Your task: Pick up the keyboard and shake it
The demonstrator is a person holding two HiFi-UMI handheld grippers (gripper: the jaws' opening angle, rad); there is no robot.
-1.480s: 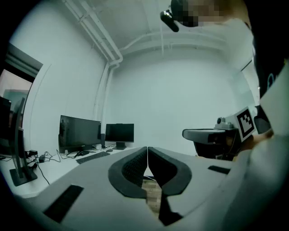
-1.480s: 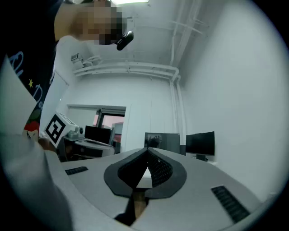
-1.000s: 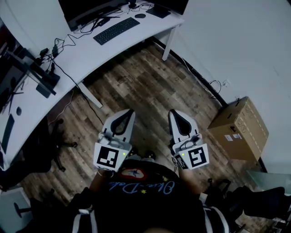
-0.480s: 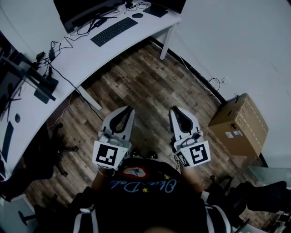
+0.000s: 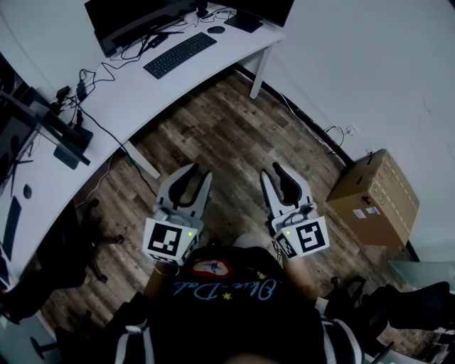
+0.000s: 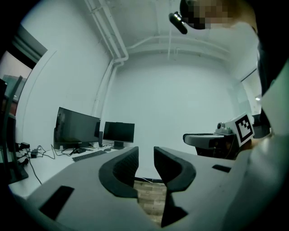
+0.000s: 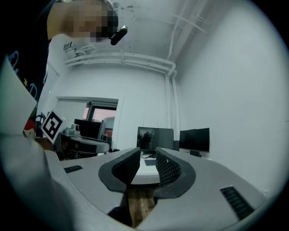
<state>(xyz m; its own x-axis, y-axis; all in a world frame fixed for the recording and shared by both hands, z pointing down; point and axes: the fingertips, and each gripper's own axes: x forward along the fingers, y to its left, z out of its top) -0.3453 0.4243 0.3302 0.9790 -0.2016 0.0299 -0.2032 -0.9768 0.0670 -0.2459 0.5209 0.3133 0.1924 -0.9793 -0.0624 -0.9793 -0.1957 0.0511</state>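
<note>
Two grippers: left gripper (image 5: 196, 173) and right gripper (image 5: 273, 170) are hanging side by side over the wooden floor (image 5: 227, 135), both pointing toward the far table (image 5: 128, 96).
Fingers: both pairs have just been opening and are standing slightly apart, gripping nothing.
Keyboard (image 5: 180, 55): lying flat on the far table, just in front of the monitor (image 5: 135, 18), well apart from both grippers.
Step in hand: approaching, judging by the gap; no grasp is starting yet.
Doing it well: closing in first, widening the fingers, then taking one short end of the keyboard in each gripper, keeping it level while lifting.
</note>
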